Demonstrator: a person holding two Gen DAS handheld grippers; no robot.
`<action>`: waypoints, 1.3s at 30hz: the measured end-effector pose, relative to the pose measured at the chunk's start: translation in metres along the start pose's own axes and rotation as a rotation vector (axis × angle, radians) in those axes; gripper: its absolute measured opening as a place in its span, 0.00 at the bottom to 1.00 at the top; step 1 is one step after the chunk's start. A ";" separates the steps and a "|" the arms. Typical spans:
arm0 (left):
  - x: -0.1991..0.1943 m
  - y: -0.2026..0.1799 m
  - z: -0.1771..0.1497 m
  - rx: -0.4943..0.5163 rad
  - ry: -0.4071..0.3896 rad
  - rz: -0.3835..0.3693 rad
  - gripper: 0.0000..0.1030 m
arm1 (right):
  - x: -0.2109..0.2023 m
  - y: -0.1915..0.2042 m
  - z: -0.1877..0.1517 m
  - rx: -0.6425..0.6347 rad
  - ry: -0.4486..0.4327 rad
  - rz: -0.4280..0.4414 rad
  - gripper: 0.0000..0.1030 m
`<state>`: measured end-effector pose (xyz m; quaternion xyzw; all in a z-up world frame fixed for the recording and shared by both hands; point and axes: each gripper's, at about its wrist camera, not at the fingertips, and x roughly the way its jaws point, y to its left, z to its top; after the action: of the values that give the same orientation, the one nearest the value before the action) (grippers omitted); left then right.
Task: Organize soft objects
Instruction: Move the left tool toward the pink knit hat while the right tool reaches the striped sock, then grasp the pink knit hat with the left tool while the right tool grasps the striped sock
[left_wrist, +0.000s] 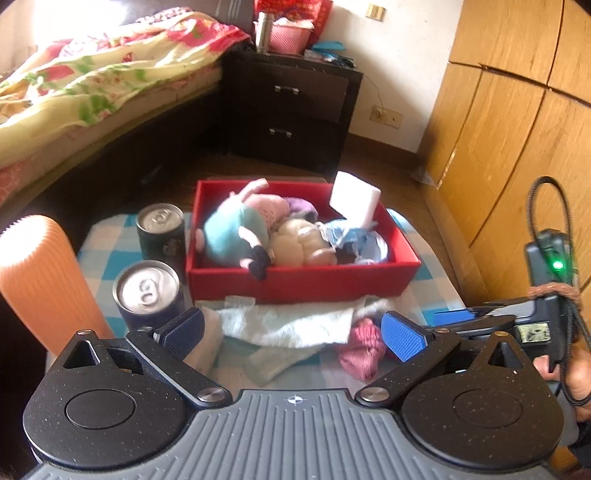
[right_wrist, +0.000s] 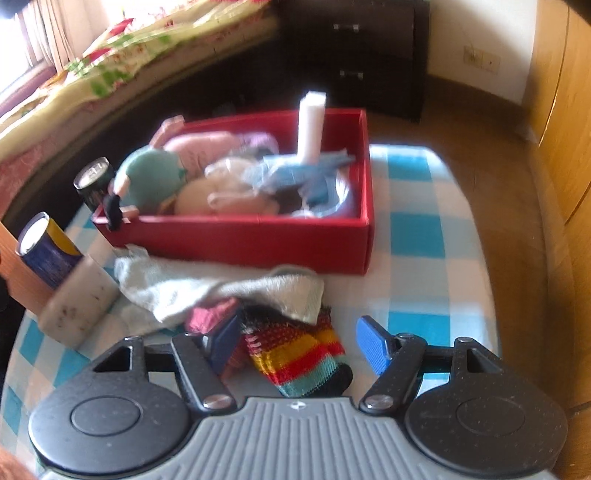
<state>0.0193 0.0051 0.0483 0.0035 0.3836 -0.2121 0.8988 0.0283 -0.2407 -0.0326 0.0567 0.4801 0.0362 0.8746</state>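
- My right gripper (right_wrist: 299, 343) sits at the bottom centre of its view, jaws apart with nothing pinched; the striped knit sock (right_wrist: 303, 362) lies between them, close to the left pad, well clear of the right.
- My left gripper (left_wrist: 291, 332) is spread wide and empty too, low in its frame, hovering over the pale towel (left_wrist: 288, 321) with a pink knit piece (left_wrist: 362, 347) near its right pad.
- Just above, the towel drapes against the front wall of the red box (right_wrist: 258, 243), centre frame, on the checked counter (right_wrist: 417, 236).
- The box already holds a plush toy (left_wrist: 236, 232), a cream soft piece and blue cloth; a white block (left_wrist: 354, 199) stands upright at its far right corner.
- Risks as I judge them: closing on the sock may snag the towel edge lying over it and drag both.
- Two cans (left_wrist: 151, 291) and an orange ribbed cylinder (left_wrist: 44, 280) stand left of the pile; a wide left sweep could tip them.
- The box looks full, so another piece may push the block over or spill out.
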 end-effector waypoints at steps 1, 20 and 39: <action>0.002 0.000 -0.001 -0.004 0.007 -0.006 0.95 | 0.004 0.003 -0.001 -0.013 0.012 0.003 0.47; 0.070 -0.051 -0.012 -0.031 0.173 -0.212 0.93 | -0.009 -0.019 -0.025 0.036 0.094 0.049 0.05; 0.140 -0.073 -0.020 -0.028 0.301 -0.093 0.72 | -0.020 -0.070 -0.031 0.195 0.085 0.080 0.04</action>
<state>0.0637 -0.1111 -0.0508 0.0051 0.5165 -0.2452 0.8204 -0.0080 -0.3102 -0.0414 0.1592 0.5154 0.0264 0.8416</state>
